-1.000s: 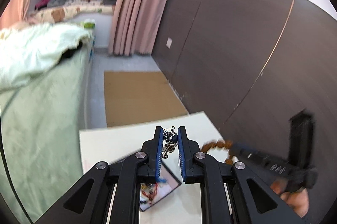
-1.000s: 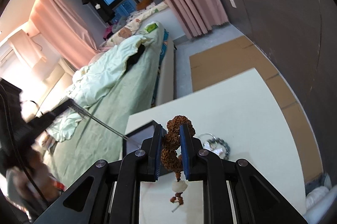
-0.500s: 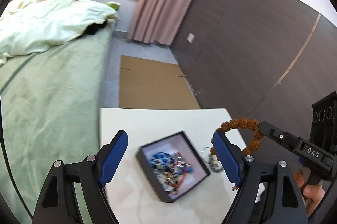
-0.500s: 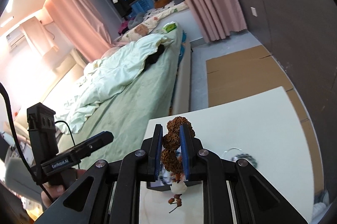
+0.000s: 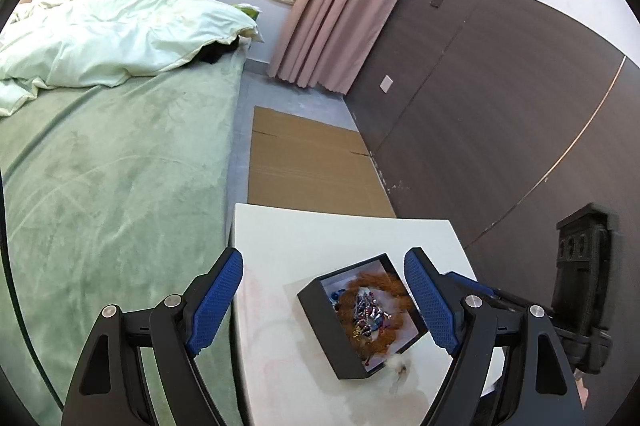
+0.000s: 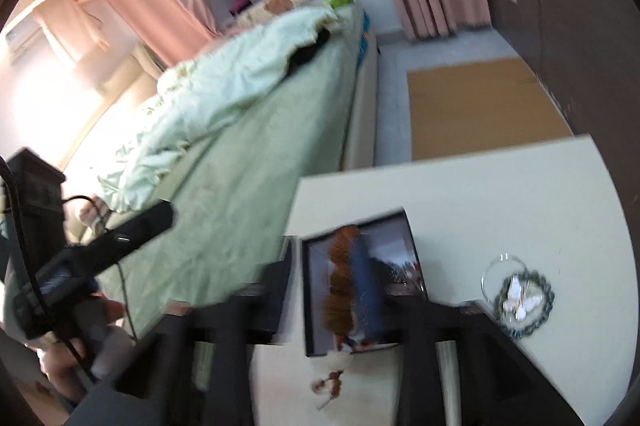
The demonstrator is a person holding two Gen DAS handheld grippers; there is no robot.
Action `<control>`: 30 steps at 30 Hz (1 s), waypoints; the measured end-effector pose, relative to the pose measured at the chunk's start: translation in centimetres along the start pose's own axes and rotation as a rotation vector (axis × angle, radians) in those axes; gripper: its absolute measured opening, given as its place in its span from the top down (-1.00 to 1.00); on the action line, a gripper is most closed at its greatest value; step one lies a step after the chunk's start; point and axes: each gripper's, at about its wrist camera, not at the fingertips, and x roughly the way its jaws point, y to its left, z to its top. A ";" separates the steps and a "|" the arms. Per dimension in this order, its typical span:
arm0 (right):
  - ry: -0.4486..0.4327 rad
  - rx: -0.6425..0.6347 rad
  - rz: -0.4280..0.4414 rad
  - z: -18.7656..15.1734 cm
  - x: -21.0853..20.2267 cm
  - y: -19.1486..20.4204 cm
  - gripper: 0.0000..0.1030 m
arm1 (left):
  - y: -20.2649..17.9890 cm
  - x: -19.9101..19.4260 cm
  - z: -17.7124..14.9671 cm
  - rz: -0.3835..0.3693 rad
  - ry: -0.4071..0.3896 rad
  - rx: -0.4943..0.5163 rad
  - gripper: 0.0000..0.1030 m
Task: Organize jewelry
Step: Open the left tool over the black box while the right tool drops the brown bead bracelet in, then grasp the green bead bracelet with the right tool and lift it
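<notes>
1. Left gripper point(image 5: 324, 300): jaws wide, holding nothing.
2. Black box point(image 5: 320, 322) on the white worktop point(image 5: 280, 242) holds the brown bead bracelet point(image 5: 394, 284); light, limp, best pinched across its beads.
3. Right gripper point(image 6: 332, 290): jaws opening, beads blurred between them.

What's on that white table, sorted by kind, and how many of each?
Black box: 1
Brown bead bracelet, lying in the box: 1
Tangle of small mixed jewelry in the box, too jumbled to count: 1
Dark bead bracelet loose on the table: 1
Total: 4
</notes>
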 end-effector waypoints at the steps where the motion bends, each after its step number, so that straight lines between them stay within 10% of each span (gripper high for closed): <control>1: -0.012 0.017 -0.009 -0.2 -0.2 -0.6 -0.22 | -0.1 0.0 -0.1 -0.001 0.001 0.003 -0.62; 15: -0.079 0.146 -0.072 -3.0 -6.5 -7.1 -0.23 | -2.9 1.0 -0.8 -0.030 0.035 0.061 -0.64; 19: -0.102 0.168 -0.076 -3.8 -8.0 -8.1 -0.23 | -4.8 1.3 -1.2 -0.044 0.028 0.107 -0.92; 24: -0.145 0.203 -0.073 -5.0 -9.9 -9.8 -0.77 | -7.4 2.7 -2.4 -0.060 0.061 0.167 -0.99; 30: -0.154 0.249 -0.092 -6.0 -11.2 -12.2 -0.85 | -10.2 4.4 -3.9 -0.075 0.107 0.219 -0.99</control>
